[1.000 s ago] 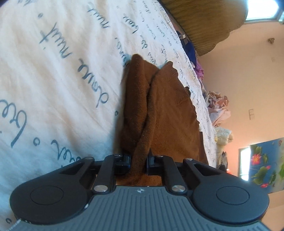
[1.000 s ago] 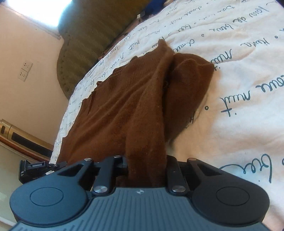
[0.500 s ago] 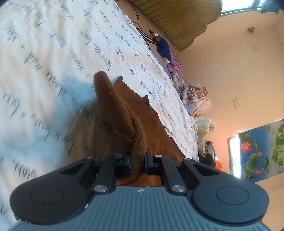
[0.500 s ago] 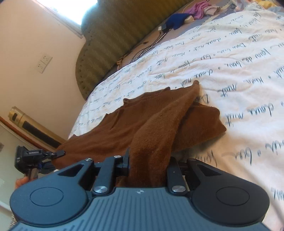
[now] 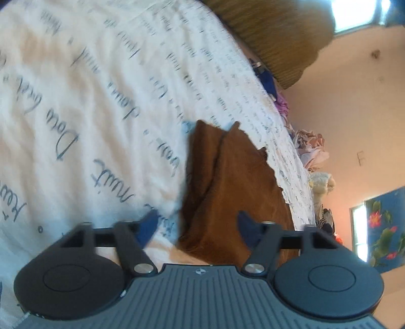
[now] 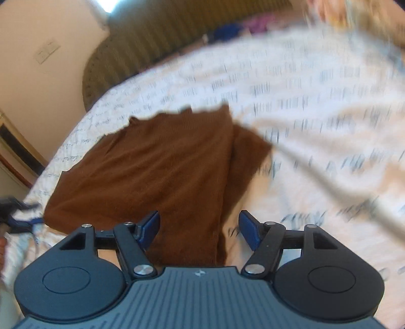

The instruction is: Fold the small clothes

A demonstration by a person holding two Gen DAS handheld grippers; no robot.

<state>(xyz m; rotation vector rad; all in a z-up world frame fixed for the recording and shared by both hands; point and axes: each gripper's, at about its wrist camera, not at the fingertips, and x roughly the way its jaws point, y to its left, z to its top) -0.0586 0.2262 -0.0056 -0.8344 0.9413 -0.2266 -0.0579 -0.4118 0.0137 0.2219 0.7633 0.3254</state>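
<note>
- Bed, white sheet (image 5: 88, 101) printed with dark script; padded headboard (image 6: 152, 43) at the far end.
- Brown garment (image 6: 157, 172) lies folded on the sheet, near the bed's edge.
- Left claw (image 5: 198, 227) spread, over garment's near corner, gripping nothing.
- Right claw (image 6: 200, 227) spread, garment's near end between its blue pads (image 6: 249, 229), unclamped.

- A bed with a white sheet (image 5: 101, 101) printed with dark handwriting.
- An olive ribbed headboard (image 6: 157, 43) at the bed's end.
- Peach walls (image 5: 354, 114), a bright window (image 5: 354, 12) high up.
- A blue flower picture (image 5: 384, 222) on the wall.
- A white wall socket (image 6: 46, 50).
</note>
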